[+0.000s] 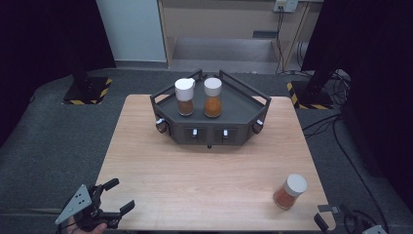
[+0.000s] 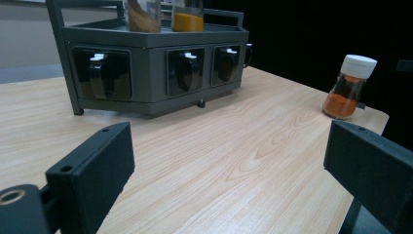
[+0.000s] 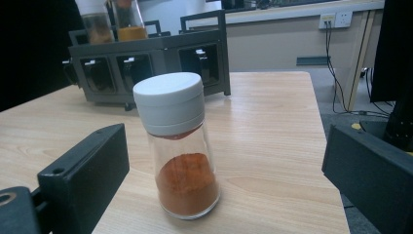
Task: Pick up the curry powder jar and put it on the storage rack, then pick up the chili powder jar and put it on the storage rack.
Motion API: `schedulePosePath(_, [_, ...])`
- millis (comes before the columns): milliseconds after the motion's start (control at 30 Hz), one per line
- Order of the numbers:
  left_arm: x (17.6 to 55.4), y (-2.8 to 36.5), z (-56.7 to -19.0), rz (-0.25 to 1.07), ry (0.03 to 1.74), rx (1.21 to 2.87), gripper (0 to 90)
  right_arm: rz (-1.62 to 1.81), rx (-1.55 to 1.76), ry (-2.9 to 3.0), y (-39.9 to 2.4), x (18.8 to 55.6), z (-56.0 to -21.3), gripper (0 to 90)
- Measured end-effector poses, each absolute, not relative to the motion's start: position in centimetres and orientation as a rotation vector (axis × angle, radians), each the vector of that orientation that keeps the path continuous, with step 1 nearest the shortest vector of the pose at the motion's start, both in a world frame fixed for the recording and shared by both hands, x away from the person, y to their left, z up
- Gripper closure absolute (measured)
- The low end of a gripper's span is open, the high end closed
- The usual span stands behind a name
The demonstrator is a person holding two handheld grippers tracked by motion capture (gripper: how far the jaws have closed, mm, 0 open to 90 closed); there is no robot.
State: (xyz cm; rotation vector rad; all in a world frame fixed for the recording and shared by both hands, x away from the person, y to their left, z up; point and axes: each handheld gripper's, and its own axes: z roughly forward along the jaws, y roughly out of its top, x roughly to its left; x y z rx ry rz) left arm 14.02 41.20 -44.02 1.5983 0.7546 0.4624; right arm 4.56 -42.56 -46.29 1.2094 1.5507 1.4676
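A spice jar (image 1: 290, 191) with a white cap stands upright on the surface (image 1: 204, 180), near its front right corner, its long axis vertical and the cap pointing straight up. Red-orange powder fills the lower part of the glass. In the right gripper view the same jar (image 3: 179, 151) stands between the two black jaws of the right gripper (image 3: 224, 180), which are wide apart and touch nothing; the jar sits nearer the jaw at the left of that view. In the high view the right gripper (image 1: 341, 222) lies just off the front right corner of the surface, close to the jar.

The left gripper (image 1: 104, 202) is at the front left corner of the surface, held in a hand (image 1: 87, 227), its jaws also apart and empty. In the left gripper view (image 2: 224, 165) the jar (image 2: 349, 87) stands well apart, by the far right edge.

A dark grey rack (image 1: 209, 127) sits at the middle of the back edge of the surface. Two more white-capped jars stand upright on its top tray, side by side: a brown-filled jar (image 1: 185, 96) and an orange-filled jar (image 1: 213, 97).
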Motion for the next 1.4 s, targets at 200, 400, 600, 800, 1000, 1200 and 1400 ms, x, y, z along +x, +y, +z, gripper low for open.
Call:
schedulePosePath(200, [14.12, 41.2, -44.02, 0.459, 0.758, 1.598, 3.0, 1.467, 1.201, 1.552, -42.66, 4.64, -46.44, 3.0])
schedulePosePath(400, [14.1, 41.14, -44.0, 0.46, 0.761, 1.598, 3.0, 1.468, 1.205, 1.538, -42.77, 4.46, -46.55, 3.0])
schedulePosePath(600, [14.0, 41.13, -43.94, 0.462, 0.757, 1.602, 3.0, 1.466, 1.203, 1.546, -42.67, 4.52, -46.5, 2.9])
schedulePosePath(800, [14.06, 41.09, -43.96, 0.459, 0.756, 1.601, 3.1, 1.461, 1.209, 1.549, -42.62, 4.54, -46.46, 2.8])
schedulePosePath(1000, [13.81, 41.07, -43.89, 0.462, 0.757, 1.601, 3.1, 1.466, 1.21, 1.55, -42.7, 4.63, -46.41, 2.8])
schedulePosePath(1200, [13.83, 41.01, -43.9, 0.46, 0.758, 1.604, 3.1, 1.478, 1.223, 1.582, -42.91, 4.75, -46.17, 2.0])
schedulePosePath(1400, [13.84, 41.06, -43.92, 0.46, 0.765, 1.603, 3.1, 1.498, 1.23, 1.555, -42.97, 4.46, -46.06, 2.0])
